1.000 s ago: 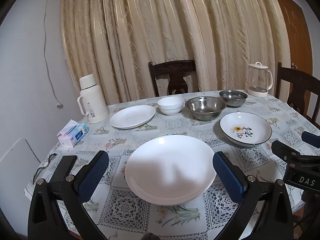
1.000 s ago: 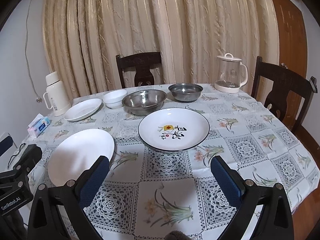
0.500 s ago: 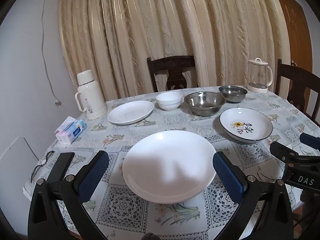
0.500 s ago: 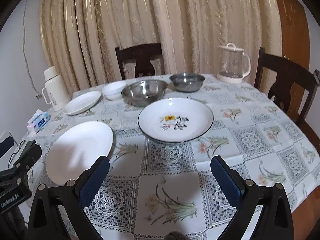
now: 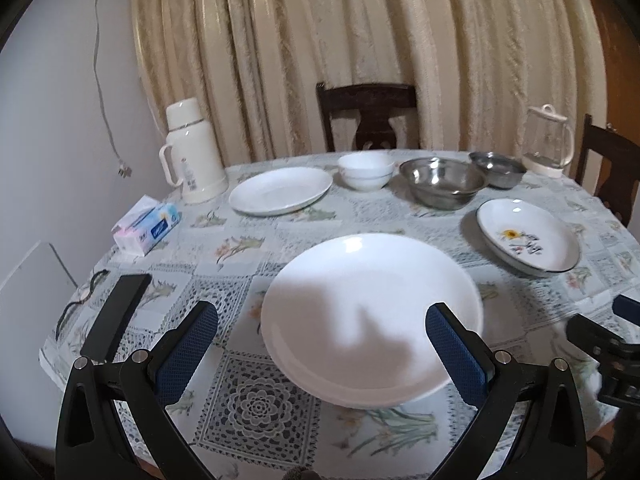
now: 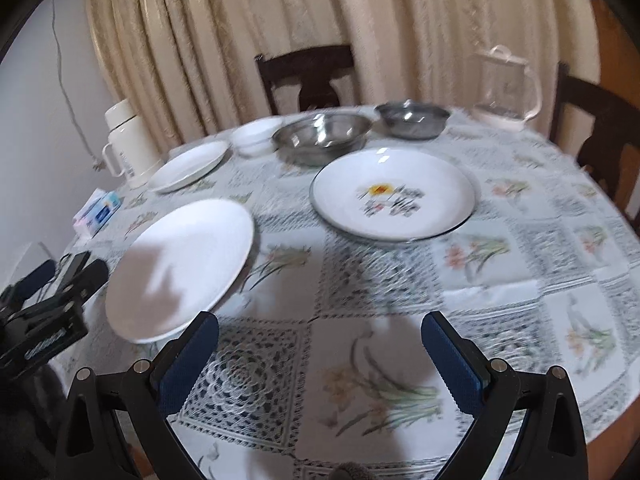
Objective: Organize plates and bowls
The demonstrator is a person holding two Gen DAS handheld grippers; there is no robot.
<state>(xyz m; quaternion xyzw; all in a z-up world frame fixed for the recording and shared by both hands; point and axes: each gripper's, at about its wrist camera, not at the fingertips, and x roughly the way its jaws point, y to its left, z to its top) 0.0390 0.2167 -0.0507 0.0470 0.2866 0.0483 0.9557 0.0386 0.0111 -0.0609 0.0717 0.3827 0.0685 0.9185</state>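
From the left wrist view, I see my left gripper spread wide and empty above the near edge of a large plain white plate on the worktop. Only this view shows clearly a black flat object at the near left edge. At the back sit a smaller white plate, stacked white bowls and two steel bowls.

From the right wrist view, my right gripper is also wide open, holding nothing, over bare tablecloth. The flower-printed plate lies ahead, apart from the plain plate. This view is blurred, but shows more of the worktop's right side.
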